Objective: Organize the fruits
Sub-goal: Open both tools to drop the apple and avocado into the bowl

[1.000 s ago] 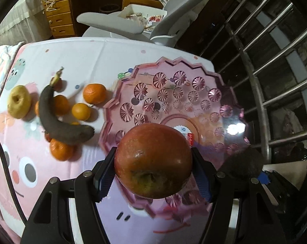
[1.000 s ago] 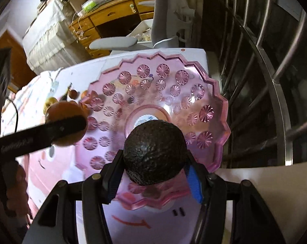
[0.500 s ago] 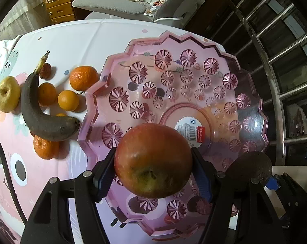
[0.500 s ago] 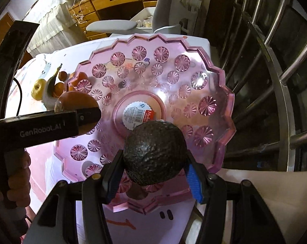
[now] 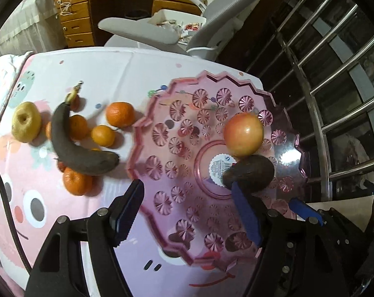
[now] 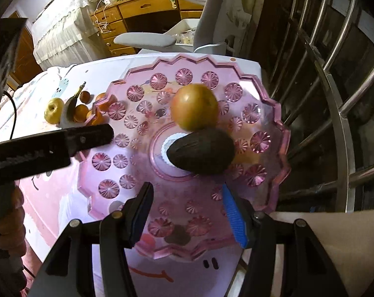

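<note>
pink plastic plate point(image 5: 147, 163) carries the red apple point(image 5: 243, 134) touching the dark avocado point(image 5: 251, 170) at its centre, gathered there. left gripper point(image 5: 187, 212) fingers are opening, empty; right gripper point(image 6: 187, 212) fingers open, empty. oranges point(image 5: 119, 113) and blackened banana point(image 5: 73, 146) wait on the table point(image 5: 107, 74).

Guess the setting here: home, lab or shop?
Most likely a home room, perhaps a bedroom or study. A wooden desk with drawers and a grey office chair stand behind the table, whose cover is a cartoon tablecloth. A barred window is alongside.
</note>
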{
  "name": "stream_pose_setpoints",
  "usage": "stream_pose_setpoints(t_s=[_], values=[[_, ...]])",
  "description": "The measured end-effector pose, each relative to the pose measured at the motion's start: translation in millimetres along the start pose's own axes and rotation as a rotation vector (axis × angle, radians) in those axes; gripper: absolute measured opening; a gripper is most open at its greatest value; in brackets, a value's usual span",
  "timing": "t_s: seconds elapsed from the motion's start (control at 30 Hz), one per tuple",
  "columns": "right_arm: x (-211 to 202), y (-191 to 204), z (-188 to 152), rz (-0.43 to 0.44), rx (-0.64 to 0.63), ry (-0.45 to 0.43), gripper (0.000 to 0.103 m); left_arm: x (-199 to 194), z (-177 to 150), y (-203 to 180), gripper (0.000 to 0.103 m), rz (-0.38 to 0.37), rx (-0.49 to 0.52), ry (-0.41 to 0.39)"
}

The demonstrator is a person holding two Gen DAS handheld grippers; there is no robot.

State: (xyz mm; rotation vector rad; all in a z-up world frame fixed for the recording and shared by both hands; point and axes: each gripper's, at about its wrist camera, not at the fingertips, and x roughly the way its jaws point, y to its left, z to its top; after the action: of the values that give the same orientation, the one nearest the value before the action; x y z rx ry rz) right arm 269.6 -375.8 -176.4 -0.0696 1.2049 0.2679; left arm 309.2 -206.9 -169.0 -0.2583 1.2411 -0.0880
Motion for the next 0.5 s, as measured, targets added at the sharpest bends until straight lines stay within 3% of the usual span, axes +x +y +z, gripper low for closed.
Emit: stream_pose_setpoints(t_s=[0.5], values=[[-25,37,-22,0.058,0.104,0.002,0.058,-67,-46,58,0.072,0.025,-0.008,-0.014]])
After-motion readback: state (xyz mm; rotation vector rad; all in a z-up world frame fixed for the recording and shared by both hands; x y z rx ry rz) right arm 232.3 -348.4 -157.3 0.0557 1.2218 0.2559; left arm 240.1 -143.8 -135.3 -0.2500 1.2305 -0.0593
